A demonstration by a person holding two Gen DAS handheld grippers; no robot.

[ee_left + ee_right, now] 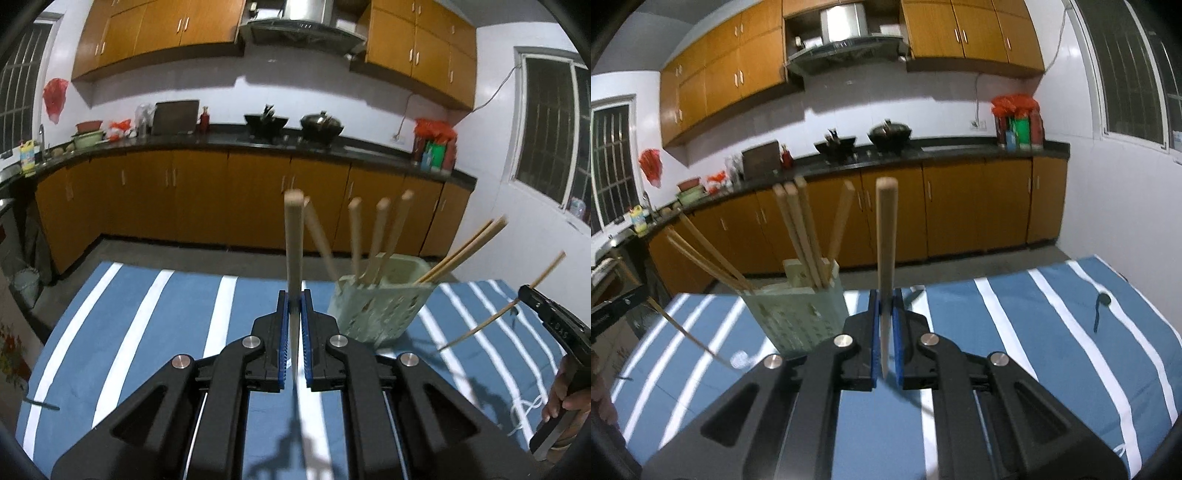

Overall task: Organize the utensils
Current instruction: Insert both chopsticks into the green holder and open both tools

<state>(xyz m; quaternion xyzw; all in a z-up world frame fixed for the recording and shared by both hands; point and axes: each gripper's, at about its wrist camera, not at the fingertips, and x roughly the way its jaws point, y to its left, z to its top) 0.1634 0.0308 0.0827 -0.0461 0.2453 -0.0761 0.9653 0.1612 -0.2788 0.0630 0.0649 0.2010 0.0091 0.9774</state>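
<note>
A pale green utensil holder [380,306] stands on the blue striped tablecloth with several wooden utensils and chopsticks in it; it also shows in the right wrist view [794,314]. My left gripper [295,299] is shut on an upright wooden-handled utensil [293,236], left of the holder. My right gripper [885,299] is shut on an upright wooden-handled utensil [885,236], right of the holder. In each view the other gripper shows at the frame edge with a thin stick [502,314] [683,330] across it.
The blue and white striped tablecloth [155,332] covers the table. A dark spoon [1100,306] lies on the cloth at the right. A small dark item [42,404] lies at the left edge. Orange kitchen cabinets [199,199] and a black counter stand behind.
</note>
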